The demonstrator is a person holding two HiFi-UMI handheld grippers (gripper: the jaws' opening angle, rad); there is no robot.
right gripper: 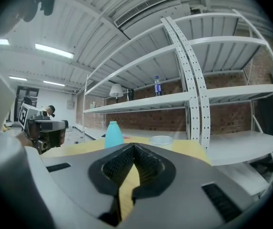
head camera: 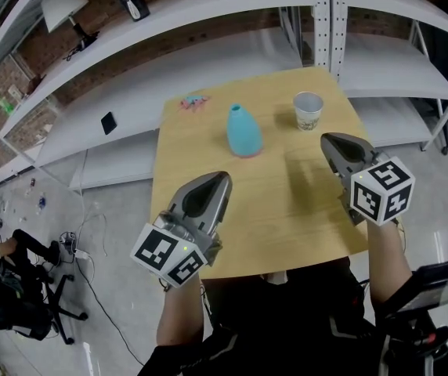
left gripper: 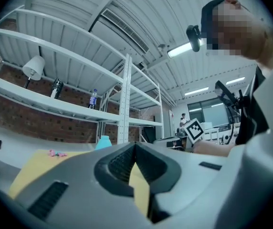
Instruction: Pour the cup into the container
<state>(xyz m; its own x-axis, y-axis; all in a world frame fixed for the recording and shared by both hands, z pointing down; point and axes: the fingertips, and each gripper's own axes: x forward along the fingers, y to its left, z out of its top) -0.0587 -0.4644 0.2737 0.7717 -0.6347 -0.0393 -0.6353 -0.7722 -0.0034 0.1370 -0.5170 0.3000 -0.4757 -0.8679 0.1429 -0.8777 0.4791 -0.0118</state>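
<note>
- The left gripper (head camera: 222, 176) is over the table's near-left corner. Its jaws are pressed together at the tips with nothing between them.
- The right gripper (head camera: 325, 138) is over the table's right edge, about halfway along. It is clenched too, pads meeting, and it grips nothing.
- The white paper cup (head camera: 308, 110) stands upright near the far-right corner of the wooden table (head camera: 287, 210), well apart from both grippers.
- The teal container (head camera: 243, 130), bottle-shaped with a narrow neck, stands upright towards the far edge, left of the cup and apart from it.
- A small pink object (head camera: 193, 101) lies near the far-left corner.
- Beyond the far edge stands a white shelving rack (head camera: 208, 22). A desk lamp (head camera: 59, 6) is on an upper shelf.
</note>
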